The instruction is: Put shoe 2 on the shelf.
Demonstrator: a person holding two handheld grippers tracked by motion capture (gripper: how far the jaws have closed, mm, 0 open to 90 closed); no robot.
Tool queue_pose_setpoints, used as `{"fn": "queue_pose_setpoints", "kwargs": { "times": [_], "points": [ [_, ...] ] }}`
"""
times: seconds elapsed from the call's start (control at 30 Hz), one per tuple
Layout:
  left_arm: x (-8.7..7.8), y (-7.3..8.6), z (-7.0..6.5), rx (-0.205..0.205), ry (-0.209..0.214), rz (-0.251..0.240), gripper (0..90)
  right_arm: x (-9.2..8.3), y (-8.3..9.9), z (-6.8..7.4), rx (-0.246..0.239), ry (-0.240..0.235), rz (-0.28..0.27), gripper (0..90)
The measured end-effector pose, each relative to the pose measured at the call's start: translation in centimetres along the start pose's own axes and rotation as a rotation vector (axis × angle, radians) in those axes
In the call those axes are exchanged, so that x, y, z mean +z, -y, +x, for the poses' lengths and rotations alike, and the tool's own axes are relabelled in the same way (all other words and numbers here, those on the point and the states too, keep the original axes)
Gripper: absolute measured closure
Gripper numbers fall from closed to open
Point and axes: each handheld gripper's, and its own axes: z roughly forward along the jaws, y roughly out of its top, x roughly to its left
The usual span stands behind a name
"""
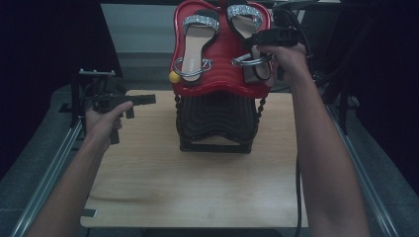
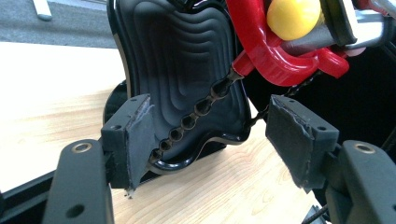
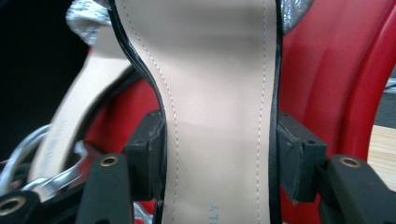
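Note:
A two-tier shoe rack stands at the table's far middle, its red top tier (image 1: 227,49) over a black lower tier (image 1: 217,118). Two beige sandals with glitter straps lie on the red tier, the left sandal (image 1: 197,44) and the right sandal (image 1: 245,12). My right gripper (image 1: 252,42) is shut on the right sandal (image 3: 219,70), with a pad pressed against each edge of its insole. My left gripper (image 1: 143,98) hangs open to the left of the rack. In the left gripper view its pads (image 2: 135,135) frame the black tier (image 2: 177,70).
A yellow ball (image 1: 174,77) sits at the red tier's left corner, beside a metal ring (image 1: 192,66) at the left sandal's heel. The wooden table (image 1: 148,173) lies bare in front of the rack. A metal rail (image 1: 44,182) runs along its left side.

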Motion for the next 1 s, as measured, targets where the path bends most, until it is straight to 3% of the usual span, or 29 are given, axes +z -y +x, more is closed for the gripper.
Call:
{"fn": "queue_pose_setpoints", "kwargs": {
  "times": [0.03,0.1,0.13,0.23,0.37,0.43,0.5,0.53,0.63,0.73,0.87,0.9,1.0],
  "points": [
    [0.0,0.0,0.0,0.000,0.000,0.000,32.4,0.0,0.0,0.0,0.000,0.000,0.000,40.5],
    [0.0,0.0,0.0,0.008,-0.001,0.003,32.4,1.1,0.1,0.2,-0.012,0.058,0.017,35.8],
    [0.0,0.0,0.0,0.008,-0.001,0.003,32.4,1.1,0.1,0.2,-0.012,0.058,0.017,35.8],
    [0.0,0.1,0.0,0.006,0.001,0.004,32.3,1.1,0.3,1.1,-0.071,0.133,-0.045,31.8],
    [0.0,0.2,0.1,0.000,0.001,0.001,32.3,0.6,0.4,1.1,-0.084,0.139,-0.065,29.7],
    [0.1,0.3,0.0,0.001,0.003,-0.001,32.3,0.1,0.6,1.0,-0.090,0.115,-0.081,29.5],
    [0.2,0.3,0.0,0.007,0.008,0.000,32.3,-0.6,1.2,0.7,-0.102,0.063,-0.096,29.5],
    [0.2,0.3,0.0,0.007,0.008,0.000,32.2,-0.6,1.2,0.7,-0.102,0.063,-0.096,29.5],
    [0.6,0.3,0.1,0.009,0.012,-0.001,32.3,-2.2,2.3,-0.1,-0.126,-0.049,-0.131,31.7],
    [0.8,0.3,0.1,0.009,0.014,-0.001,32.3,-2.9,2.9,-0.6,-0.132,-0.082,-0.146,32.5],
    [1.1,0.3,-0.1,0.011,0.018,0.001,32.3,-4.5,4.1,-1.8,-0.136,-0.153,-0.175,33.6],
    [1.3,0.4,-0.1,0.006,0.027,-0.010,32.4,-5.3,4.8,-2.5,-0.138,-0.190,-0.196,34.9],
    [1.5,0.5,-0.1,0.008,0.031,-0.006,32.4,-6.1,5.6,-3.0,-0.144,-0.216,-0.205,35.0]
  ]
}}
